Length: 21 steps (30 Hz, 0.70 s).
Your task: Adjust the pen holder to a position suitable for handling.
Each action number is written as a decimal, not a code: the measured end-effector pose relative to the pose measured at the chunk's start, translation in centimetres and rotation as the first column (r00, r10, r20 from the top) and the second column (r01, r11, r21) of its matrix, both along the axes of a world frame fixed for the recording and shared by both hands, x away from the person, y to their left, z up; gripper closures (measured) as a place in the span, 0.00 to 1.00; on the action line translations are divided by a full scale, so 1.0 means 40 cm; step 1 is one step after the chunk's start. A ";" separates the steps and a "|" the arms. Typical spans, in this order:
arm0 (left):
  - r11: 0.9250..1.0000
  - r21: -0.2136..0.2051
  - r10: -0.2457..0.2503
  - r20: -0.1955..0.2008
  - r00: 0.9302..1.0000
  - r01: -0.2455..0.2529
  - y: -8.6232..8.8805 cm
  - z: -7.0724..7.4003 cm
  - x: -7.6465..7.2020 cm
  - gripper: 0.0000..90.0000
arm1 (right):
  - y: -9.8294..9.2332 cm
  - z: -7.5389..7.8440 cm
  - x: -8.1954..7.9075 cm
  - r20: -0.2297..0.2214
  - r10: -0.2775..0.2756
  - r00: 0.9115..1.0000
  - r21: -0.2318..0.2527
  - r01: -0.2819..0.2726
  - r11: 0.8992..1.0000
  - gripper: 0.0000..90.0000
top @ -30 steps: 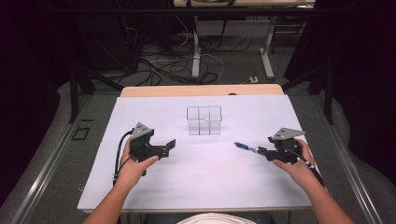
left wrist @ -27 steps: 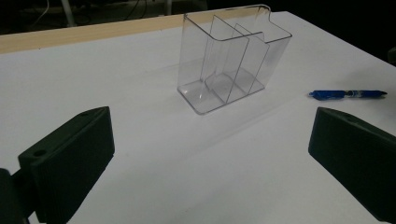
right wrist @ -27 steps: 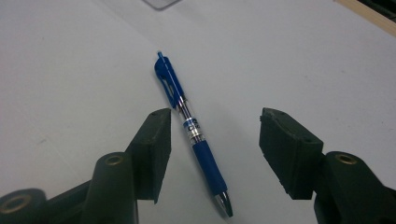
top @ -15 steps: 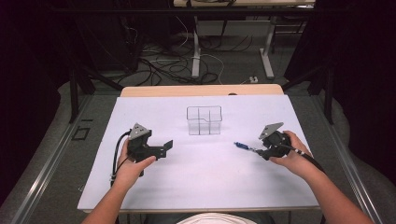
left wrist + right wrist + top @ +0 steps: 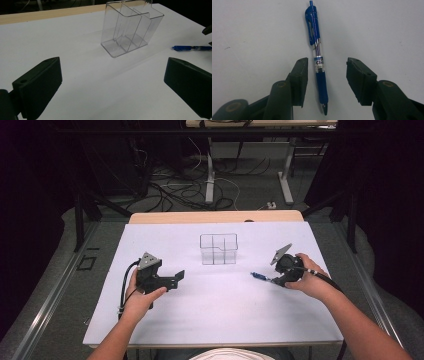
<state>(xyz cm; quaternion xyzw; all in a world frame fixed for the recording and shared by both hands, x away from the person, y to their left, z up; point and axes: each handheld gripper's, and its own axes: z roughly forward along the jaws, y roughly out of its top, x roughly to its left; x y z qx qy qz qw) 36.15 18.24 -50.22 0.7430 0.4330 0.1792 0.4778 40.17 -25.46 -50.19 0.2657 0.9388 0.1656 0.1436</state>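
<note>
the work in hand looks like picking up the blue click pen with a clear barrel and dark blue grip (image 5: 318,60), which lies flat on the white table cover (image 5: 210,310), probably to drop it into the clear plastic organiser with upright dividers (image 5: 218,249); none of that is done yet; the pen rests at about four o'clock from the organiser, well apart from it, and every compartment stands empty; the right gripper (image 5: 272,279) is down at the pen, its black jaws straddling the grip section at a narrow-to-middling gap; they have just been closing, with the pen between them, yet bare table shows on either side of the barrel, so the pads do not press on it and no grasp is made; the pen's tip points toward the gripper body and its clicker away; the left gripper (image 5: 179,276) rests at about eight o'clock from the organiser, jaws spread wide around nothing, aimed toward the organiser; what remains, by my judgement, is the whole carry: pinch, lift, move over a compartment, tip upright, release.
</note>
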 end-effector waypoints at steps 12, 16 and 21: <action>1.000 0.000 0.004 -0.004 1.000 -0.004 0.001 -0.004 0.002 0.02 | 0.015 -0.019 0.015 -0.052 0.013 0.999 -0.016 -0.014 1.000 0.65; 1.000 0.005 0.003 -0.009 1.000 -0.003 0.001 -0.006 0.003 0.02 | 0.022 -0.024 0.021 -0.077 0.020 0.997 -0.051 -0.024 0.998 0.66; 1.000 0.011 0.005 -0.013 1.000 -0.005 0.002 -0.008 0.004 0.03 | 0.024 -0.029 0.023 -0.079 0.016 0.997 -0.068 -0.021 0.997 0.69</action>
